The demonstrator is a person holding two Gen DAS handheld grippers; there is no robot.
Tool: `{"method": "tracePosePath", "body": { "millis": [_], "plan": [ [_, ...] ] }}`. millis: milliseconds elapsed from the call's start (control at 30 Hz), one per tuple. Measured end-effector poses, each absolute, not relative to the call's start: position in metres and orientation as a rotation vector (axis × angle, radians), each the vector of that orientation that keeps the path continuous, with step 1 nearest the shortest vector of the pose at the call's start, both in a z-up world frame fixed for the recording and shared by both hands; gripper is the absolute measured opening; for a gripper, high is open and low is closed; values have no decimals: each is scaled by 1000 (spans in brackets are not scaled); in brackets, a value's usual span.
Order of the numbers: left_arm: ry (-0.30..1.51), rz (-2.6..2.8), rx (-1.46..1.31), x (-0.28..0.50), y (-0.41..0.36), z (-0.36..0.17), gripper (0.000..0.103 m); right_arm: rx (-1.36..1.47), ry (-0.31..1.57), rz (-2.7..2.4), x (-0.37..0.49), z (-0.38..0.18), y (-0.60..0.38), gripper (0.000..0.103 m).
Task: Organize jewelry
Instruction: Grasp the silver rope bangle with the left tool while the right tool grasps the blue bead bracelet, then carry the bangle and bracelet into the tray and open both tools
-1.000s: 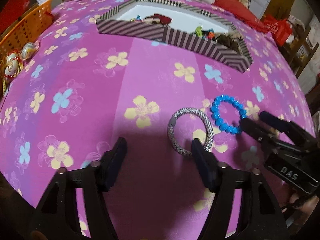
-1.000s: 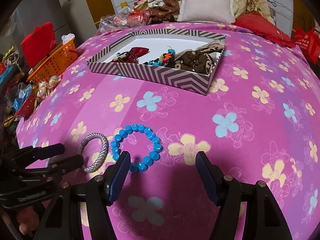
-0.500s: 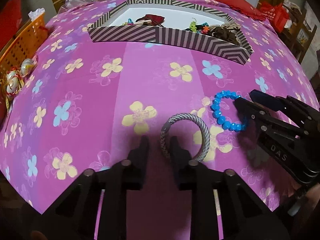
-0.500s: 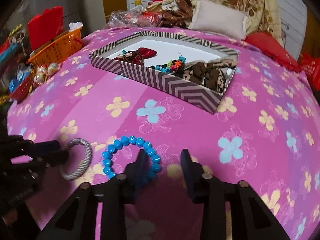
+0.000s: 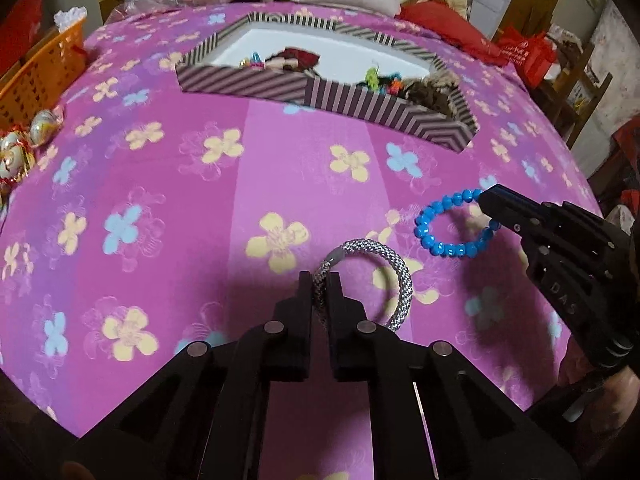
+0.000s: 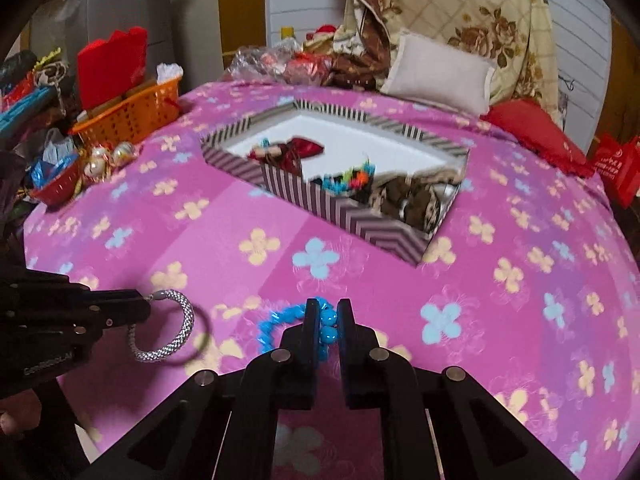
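I have both pieces pinched now — my left gripper [image 5: 319, 285] closed on the silver bracelet [image 5: 394, 280], my right gripper [image 6: 325, 319] on the blue bead bracelet [image 6: 280, 320] — but both must go into the striped box [image 6: 372, 220], already partly filled.

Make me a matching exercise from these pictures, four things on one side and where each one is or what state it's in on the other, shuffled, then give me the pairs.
1. silver woven rope bracelet
2. blue beaded bracelet
3. striped cardboard box
4. orange plastic basket

A. at the bedspread's left edge
B. pinched in the left gripper
C. holds accessories already
D. pinched in the right gripper

Pairs: 1-B, 2-D, 3-C, 4-A
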State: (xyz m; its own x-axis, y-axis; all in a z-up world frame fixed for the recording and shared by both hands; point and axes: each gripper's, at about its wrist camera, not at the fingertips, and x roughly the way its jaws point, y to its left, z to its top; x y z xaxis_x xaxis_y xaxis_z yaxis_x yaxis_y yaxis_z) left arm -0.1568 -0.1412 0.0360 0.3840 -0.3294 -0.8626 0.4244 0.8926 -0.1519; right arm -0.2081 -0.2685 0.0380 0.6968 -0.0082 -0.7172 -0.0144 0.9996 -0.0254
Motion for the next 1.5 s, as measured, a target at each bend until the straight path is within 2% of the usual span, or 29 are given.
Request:
{"method": "tracePosePath", "body": {
  "millis": [500,1500],
  "plan": [
    [1004,-439,104,-150,-136,67,5,-62,723,12,-208,88,-264,8],
    [919,-357,184,-65,-182,90,5,-82,727,-19,-146,105,-296,8]
  ]
}}
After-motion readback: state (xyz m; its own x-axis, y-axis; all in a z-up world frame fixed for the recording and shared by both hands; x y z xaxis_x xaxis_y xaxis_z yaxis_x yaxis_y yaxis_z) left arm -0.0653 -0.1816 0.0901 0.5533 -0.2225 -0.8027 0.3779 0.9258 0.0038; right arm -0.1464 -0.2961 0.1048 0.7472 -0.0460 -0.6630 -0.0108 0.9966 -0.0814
